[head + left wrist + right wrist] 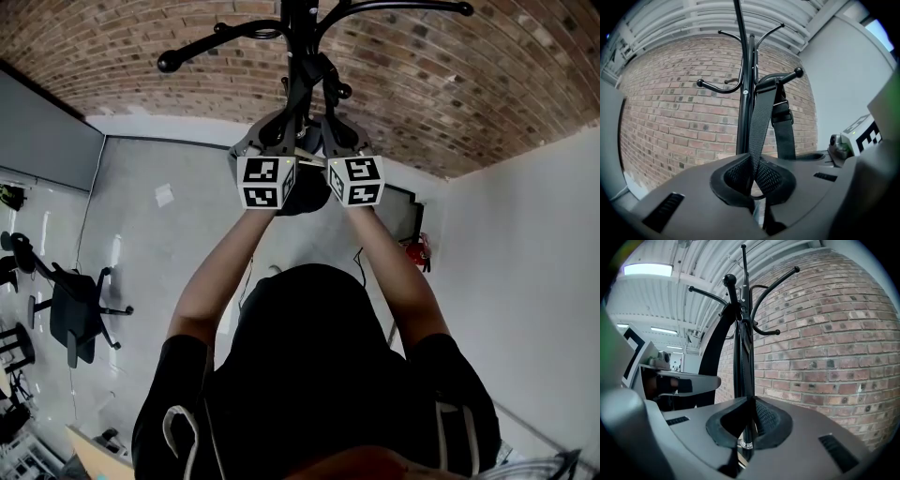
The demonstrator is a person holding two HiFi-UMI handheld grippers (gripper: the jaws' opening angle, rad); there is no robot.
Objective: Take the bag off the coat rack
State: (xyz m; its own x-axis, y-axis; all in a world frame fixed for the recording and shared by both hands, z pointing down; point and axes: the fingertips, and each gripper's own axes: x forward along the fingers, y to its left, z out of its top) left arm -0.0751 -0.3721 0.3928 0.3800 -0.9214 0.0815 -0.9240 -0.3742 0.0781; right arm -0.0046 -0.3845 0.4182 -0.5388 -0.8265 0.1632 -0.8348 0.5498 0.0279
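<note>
A black coat rack [746,93] stands before a brick wall, its curved hooks ending in ball tips. The bag's grey webbing strap [761,117] hangs over one hook [787,77] and a second length with a buckle [782,117] hangs beside it. My left gripper [752,180] is shut on the grey strap. Seen edge-on beside the pole [743,357], a dark strap [712,348] is pinched in my right gripper [750,420], which is also shut. In the head view both grippers [281,141] [339,139] are raised side by side at the rack. The bag's body is hidden.
An office chair [75,314] stands on the grey floor at the left. A red fire extinguisher [419,251] and a dark panel [403,214] sit by the white wall at the right. The brick wall [450,84] lies behind the rack.
</note>
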